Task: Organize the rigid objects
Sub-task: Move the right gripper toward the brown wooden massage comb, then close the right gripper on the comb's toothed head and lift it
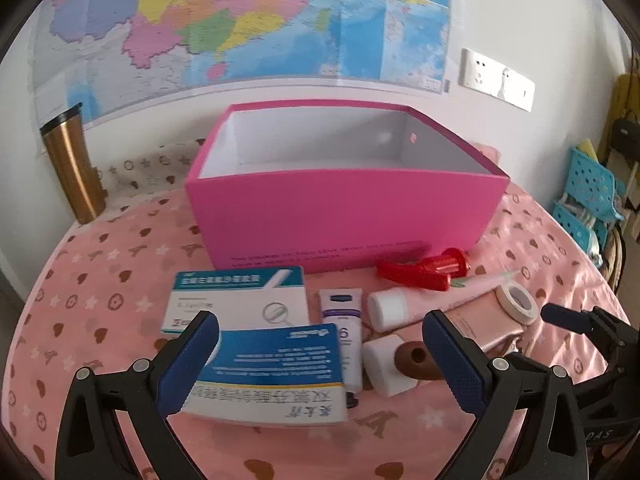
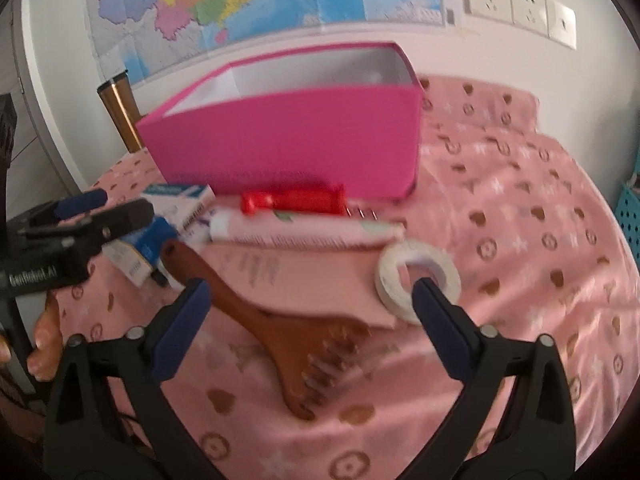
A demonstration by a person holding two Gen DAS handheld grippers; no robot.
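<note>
Right now everything sits relative to the pink box (image 1: 344, 216), open-topped, on the pink patterned cloth (image 1: 100, 280). Far left of the box, against the wall, stands a gold tumbler (image 1: 74, 164).

In front of the box, going left to right in the left wrist view: a teal-and-white medicine carton (image 1: 240, 300) lies flat just in front of the box's left half. Nearer than that, a blue-and-white carton (image 1: 276, 376) sits between the fingers of the left gripper (image 1: 320, 364); its left finger touches the carton's edge, the right finger stands apart w/ a clear gap, so jaws are spread, not gripping. Next comes a small white tube w/ purple label (image 1: 348, 336), then a white cap (image 1: 386, 364), then a pink tube (image 1: 436, 304) lying across. A red plastic tool (image 1: 424, 270) lies right at the box's front wall, right half. A roll of white tape (image 1: 518, 304) stands right of the pink tube.

In the right wrist view, blurred, the right gripper (image 2: 308, 328) hangs w/ jaws wide, nothing held. A brown wooden comb (image 2: 288, 336) lies on the cloth between its fingers, well in front of the box. The tape roll (image 2: 418, 276) is by the right fingertip; contact can't tell.
</note>
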